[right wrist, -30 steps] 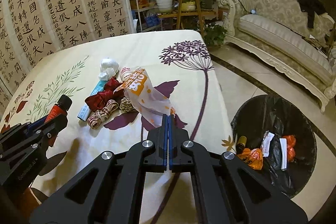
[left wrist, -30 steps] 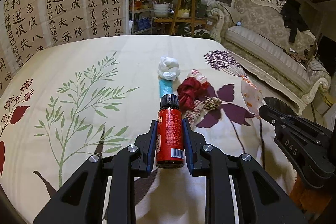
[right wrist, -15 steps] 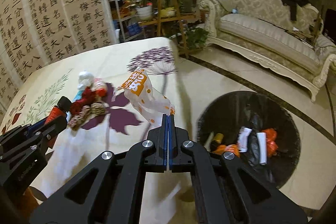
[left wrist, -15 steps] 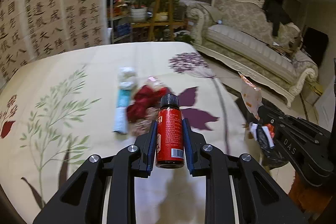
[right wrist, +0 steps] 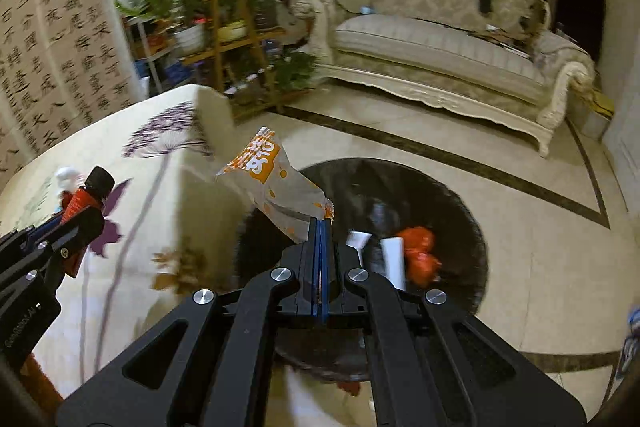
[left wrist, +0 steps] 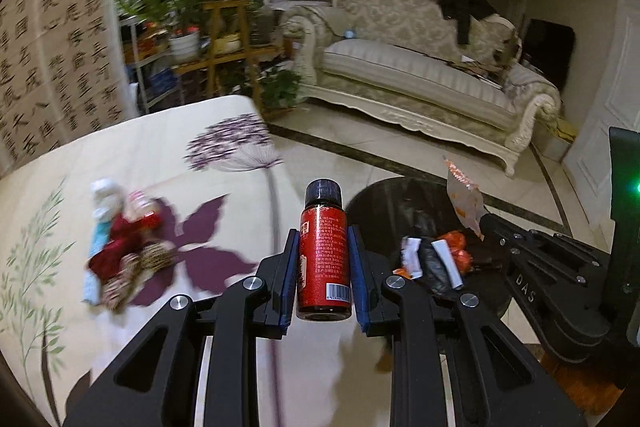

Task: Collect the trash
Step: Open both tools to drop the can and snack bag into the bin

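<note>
Red glass bottle with a black cap sits clamped upright in the left gripper; the right gripper pinches an orange-and-white plastic wrapper above the black-lined round trash bin.

Both grippers have moved off the table and over to the trash bin.

The left gripper has swung to the right with the red bottle, so the bottle now sits at the table edge with the black trash bin just behind it, where before it was over the middle of the flowered cloth. The pile of leftover trash has slid far to the left in the left view. The right gripper has carried the orange and white wrapper off the table, and the wrapper now hangs over the bin, which looks bigger and closer.
</note>
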The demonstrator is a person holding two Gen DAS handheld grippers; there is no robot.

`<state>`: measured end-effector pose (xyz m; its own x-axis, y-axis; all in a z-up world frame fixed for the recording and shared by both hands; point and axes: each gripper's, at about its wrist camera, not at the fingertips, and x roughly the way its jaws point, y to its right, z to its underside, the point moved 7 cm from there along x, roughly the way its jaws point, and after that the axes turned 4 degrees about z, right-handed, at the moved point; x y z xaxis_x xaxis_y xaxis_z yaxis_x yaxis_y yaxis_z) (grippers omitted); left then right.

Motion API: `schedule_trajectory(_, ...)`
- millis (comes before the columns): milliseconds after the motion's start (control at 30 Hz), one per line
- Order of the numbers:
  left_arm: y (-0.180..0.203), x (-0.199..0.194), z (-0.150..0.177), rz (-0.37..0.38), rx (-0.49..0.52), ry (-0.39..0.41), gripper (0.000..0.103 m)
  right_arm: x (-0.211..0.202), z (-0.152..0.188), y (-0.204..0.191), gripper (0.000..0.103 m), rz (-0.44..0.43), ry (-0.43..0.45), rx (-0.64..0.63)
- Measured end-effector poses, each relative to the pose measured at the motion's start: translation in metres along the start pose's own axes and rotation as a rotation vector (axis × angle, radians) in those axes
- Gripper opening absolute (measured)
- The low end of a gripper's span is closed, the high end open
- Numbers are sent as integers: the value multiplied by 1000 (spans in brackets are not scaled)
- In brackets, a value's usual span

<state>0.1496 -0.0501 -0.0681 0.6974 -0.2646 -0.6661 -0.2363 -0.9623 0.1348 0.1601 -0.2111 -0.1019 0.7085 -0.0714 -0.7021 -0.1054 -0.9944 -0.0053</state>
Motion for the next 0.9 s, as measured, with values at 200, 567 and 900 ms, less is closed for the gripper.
schedule_trajectory(200, 31, 33, -4, 14, 54, -29, 25, 16, 6, 26, 0, 31, -20, 43)
schedule_trajectory(567, 57, 80, -5, 3, 109, -101, 25, 48, 11, 49, 4, 39, -71, 110)
schedule_trajectory(900, 51, 77, -7, -9, 71, -86, 66, 49, 12, 58, 25, 54, -71, 137)
